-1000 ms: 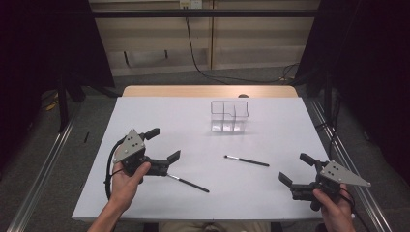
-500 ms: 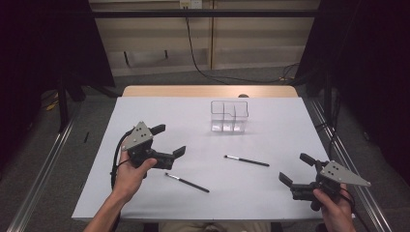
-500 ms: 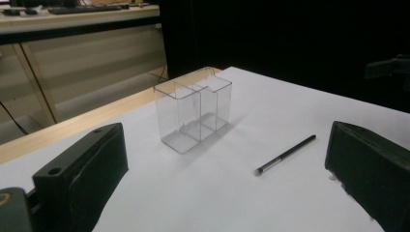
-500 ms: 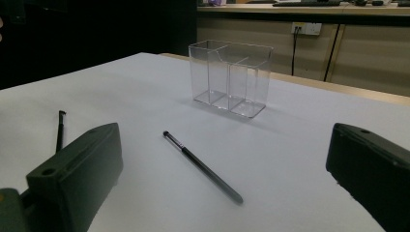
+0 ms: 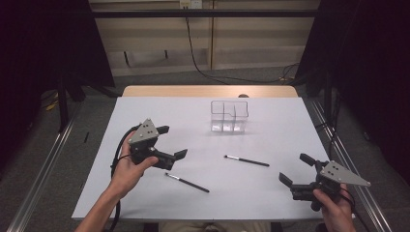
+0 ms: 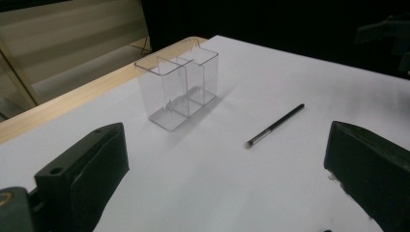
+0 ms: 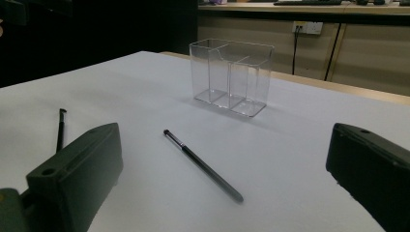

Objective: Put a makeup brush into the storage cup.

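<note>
With its jaws wide apart and empty, the left gripper (image 5: 168, 142) should come down square over the near brush (image 5: 187, 182) lying just below its fingertips (the right gripper (image 5: 298, 170), also spread, hovers beside the far brush (image 5: 246, 161)), then carry it to the clear organizer (image 5: 229, 116) beyond.
</note>
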{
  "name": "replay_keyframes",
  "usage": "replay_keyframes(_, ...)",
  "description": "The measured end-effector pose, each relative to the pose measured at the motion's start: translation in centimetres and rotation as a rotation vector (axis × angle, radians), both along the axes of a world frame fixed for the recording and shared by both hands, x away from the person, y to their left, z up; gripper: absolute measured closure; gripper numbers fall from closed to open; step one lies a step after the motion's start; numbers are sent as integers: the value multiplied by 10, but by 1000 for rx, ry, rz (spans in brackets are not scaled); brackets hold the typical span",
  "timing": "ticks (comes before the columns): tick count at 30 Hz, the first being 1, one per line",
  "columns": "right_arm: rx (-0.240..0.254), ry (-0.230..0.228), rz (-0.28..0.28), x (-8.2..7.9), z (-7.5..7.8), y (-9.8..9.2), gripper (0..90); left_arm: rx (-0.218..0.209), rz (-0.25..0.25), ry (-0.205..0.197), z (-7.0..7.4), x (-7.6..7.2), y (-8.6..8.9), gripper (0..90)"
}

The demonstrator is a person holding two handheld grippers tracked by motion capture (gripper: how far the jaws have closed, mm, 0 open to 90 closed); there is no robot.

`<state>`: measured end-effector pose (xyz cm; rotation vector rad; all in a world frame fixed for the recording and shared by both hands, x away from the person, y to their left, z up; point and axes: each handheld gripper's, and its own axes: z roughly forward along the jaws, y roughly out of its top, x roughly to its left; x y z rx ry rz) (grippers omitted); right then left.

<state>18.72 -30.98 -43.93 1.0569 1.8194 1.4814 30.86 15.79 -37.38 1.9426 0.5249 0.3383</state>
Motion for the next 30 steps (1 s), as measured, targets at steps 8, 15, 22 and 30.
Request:
replay_keyframes(8, -3, 1, 1, 0, 0, 0, 0, 86, -6, 52, -3, 3, 1, 22)
replay_keyframes(15, -2, 8, 2, 0, -1, 0, 0, 183, -32, 120, -8, 7, 2, 24)
replay_keyframes(22, -14, 16, 12, 1, -1, 1, 0, 299, -62, 197, -19, 12, 0, 35)
replay_keyframes(30, -12, 22, 11, 1, -2, 2, 0, 400, -114, 224, -21, 13, -3, 46)
